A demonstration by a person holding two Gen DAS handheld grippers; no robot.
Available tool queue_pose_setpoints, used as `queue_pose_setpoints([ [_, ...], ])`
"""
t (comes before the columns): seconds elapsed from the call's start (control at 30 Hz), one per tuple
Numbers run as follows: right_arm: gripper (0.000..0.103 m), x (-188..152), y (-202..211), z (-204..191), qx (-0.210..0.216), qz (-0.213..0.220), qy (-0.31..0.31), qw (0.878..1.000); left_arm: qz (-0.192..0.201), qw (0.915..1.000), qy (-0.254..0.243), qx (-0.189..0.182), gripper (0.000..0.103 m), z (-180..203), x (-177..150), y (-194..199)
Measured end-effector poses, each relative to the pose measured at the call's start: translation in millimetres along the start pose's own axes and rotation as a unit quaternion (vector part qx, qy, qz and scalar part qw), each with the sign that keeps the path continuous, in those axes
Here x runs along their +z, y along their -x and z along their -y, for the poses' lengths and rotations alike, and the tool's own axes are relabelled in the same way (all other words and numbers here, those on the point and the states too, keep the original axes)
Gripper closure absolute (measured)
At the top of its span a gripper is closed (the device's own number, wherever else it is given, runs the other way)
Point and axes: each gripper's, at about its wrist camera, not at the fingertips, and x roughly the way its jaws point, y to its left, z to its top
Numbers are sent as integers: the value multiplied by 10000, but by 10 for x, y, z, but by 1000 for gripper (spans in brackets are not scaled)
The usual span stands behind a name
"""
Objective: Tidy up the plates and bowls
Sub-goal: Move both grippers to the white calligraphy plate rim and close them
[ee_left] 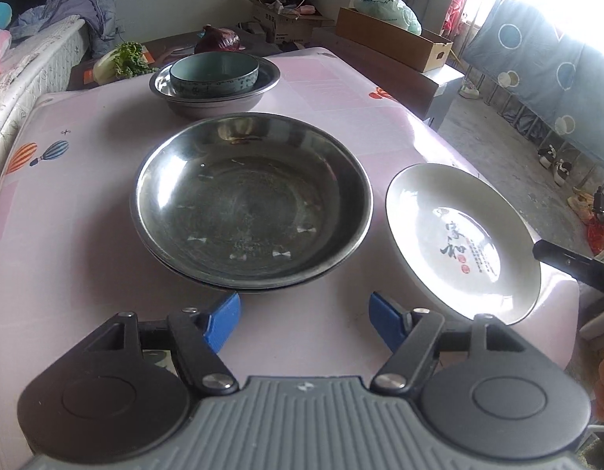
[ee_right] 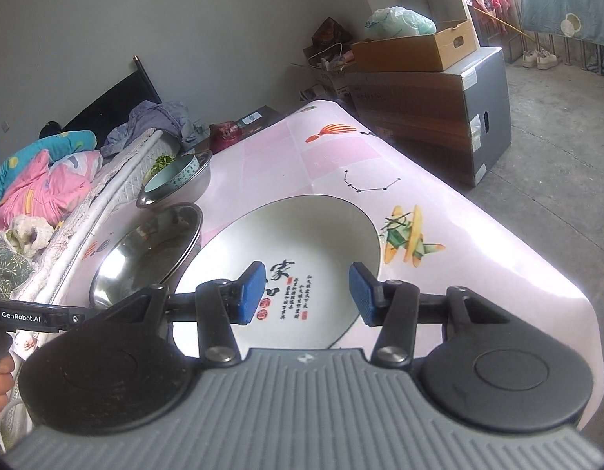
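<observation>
On the pink patterned tablecloth (ee_left: 86, 180) a large steel basin (ee_left: 251, 203) sits centre, nested in a second one whose rim shows just beneath it; its inside holds nothing but reflections. Behind it, at the far side of the table, a smaller steel bowl (ee_left: 215, 92) contains a grey-green ceramic bowl (ee_left: 214, 72), whose interior cannot be seen from the left wrist view. To the right of the basin, just beside it and close to the table's right edge, lies a white plate (ee_left: 458, 239) printed with black calligraphy and red seals; nothing lies on it. The left gripper (ee_left: 303, 323) stands released, its blue pads wide apart over bare cloth just short of the basin's near rim, gripping nothing. The right gripper (ee_right: 307, 293) is likewise unclenched, its pads parted above the white plate (ee_right: 302, 243) with nothing between them; whether they touch the plate cannot be told. Beyond the table's far edge lie a red onion (ee_left: 219, 39) and leafy greens (ee_left: 125, 60). A bed with heaped bedding (ee_right: 39, 180) runs along the left. Cardboard boxes (ee_left: 392, 43) stand at the far right, and a blue patterned cloth (ee_left: 545, 78) hangs by the window over a concrete floor.
</observation>
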Motion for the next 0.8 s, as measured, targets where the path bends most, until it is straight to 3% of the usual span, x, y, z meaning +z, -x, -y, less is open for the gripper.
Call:
queue_pose_setpoints([
  [0.23,56,48,-47,524,185,-91,-530,9984,75,9967,462,-657,34,294,-99,-269],
  [0.33,56,115,-178,590,355,-137,-636,9972,150,9959,489,-746,38,400,-92,-318],
  [0.5,62,226,-466,570,497,-278,-649,9963,104,9971,332,-672,63,512,-63,-387],
  [0.7,76,286,-680,381,625,-521,-435,9957,177,9961,327,-801,81,536,-65,-402],
  [0.8,76,296,-676,271,434,-559,-189,9973,215,9961,335,-782,82,537,-75,-397],
])
